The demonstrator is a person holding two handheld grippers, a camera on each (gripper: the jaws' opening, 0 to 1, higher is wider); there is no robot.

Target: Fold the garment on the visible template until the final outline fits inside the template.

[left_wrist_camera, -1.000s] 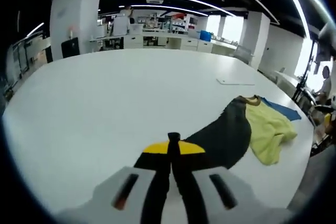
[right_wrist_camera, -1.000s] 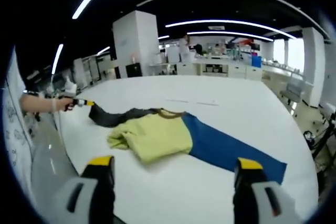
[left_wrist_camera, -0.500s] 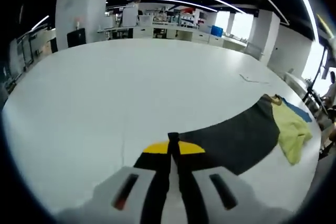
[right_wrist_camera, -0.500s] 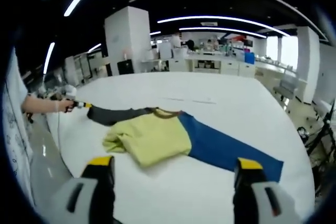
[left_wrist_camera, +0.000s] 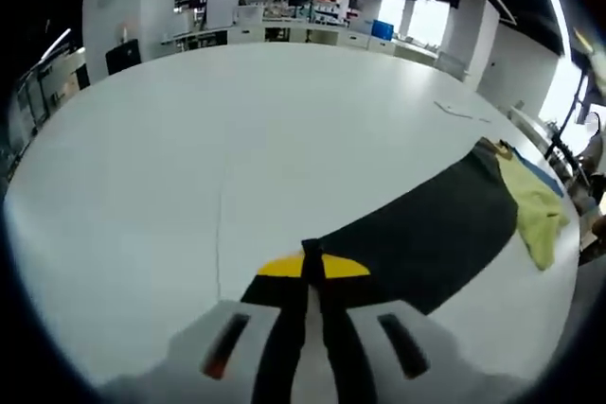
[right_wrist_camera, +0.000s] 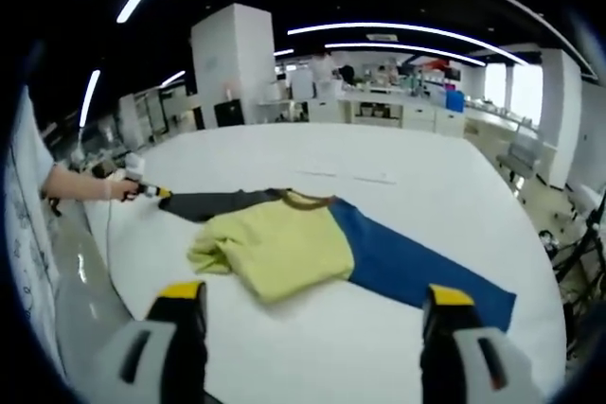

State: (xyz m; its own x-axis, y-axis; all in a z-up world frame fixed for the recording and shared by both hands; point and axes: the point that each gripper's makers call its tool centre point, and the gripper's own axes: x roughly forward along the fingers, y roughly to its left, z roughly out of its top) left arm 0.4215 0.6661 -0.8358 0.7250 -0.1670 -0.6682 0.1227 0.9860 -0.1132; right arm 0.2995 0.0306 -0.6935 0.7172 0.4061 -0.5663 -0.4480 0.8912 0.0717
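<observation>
A long-sleeved garment lies on the white table (left_wrist_camera: 237, 139): yellow body (right_wrist_camera: 279, 243), blue sleeve (right_wrist_camera: 417, 272), dark grey sleeve (right_wrist_camera: 218, 202) and a brown collar. In the left gripper view my left gripper (left_wrist_camera: 311, 267) is shut on the end of the dark grey sleeve (left_wrist_camera: 426, 229), which stretches away to the right toward the yellow body (left_wrist_camera: 540, 210). The right gripper view shows that left gripper (right_wrist_camera: 151, 190) far left, in a hand. My right gripper (right_wrist_camera: 312, 305) stands open above the table's near side, short of the garment, nothing between its fingers.
A thin white sheet (right_wrist_camera: 355, 177) lies flat on the table beyond the garment, also in the left gripper view (left_wrist_camera: 464, 112). Desks, pillars and shelves stand far behind. The table edge runs close on the left of the right gripper view, with floor below.
The left gripper has pulled the dark grey sleeve out straighter and longer, away from the yellow body. The right gripper has stayed open and nearly still.
</observation>
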